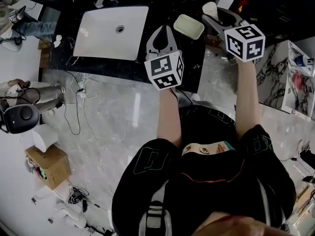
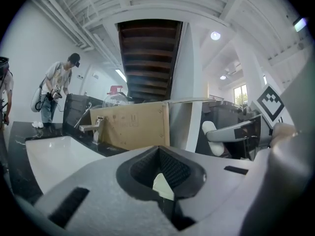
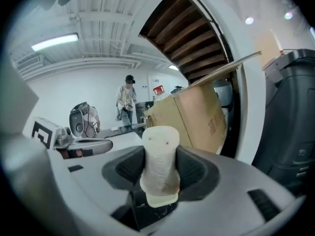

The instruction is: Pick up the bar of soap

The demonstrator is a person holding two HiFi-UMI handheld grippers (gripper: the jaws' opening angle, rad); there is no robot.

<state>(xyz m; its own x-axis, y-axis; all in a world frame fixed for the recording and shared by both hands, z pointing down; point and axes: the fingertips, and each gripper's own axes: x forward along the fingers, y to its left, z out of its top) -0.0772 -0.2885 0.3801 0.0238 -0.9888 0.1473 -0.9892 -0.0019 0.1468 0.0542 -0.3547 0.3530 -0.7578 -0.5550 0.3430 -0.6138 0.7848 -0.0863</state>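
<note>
The right gripper (image 3: 158, 173) is squeezing the pale cream bar of soap (image 3: 158, 151) around its middle, up beside the pale green dish (image 1: 188, 26), and the soap is probably feeling hard, light and slippery, while the left gripper (image 2: 160, 181) is pinching shut on nothing.

text: none legible | cardboard box (image 3: 197, 117): print too blurred to read

Probably lab — washbasin (image 1: 110, 33), cardboard box (image 1: 48, 167)
</note>
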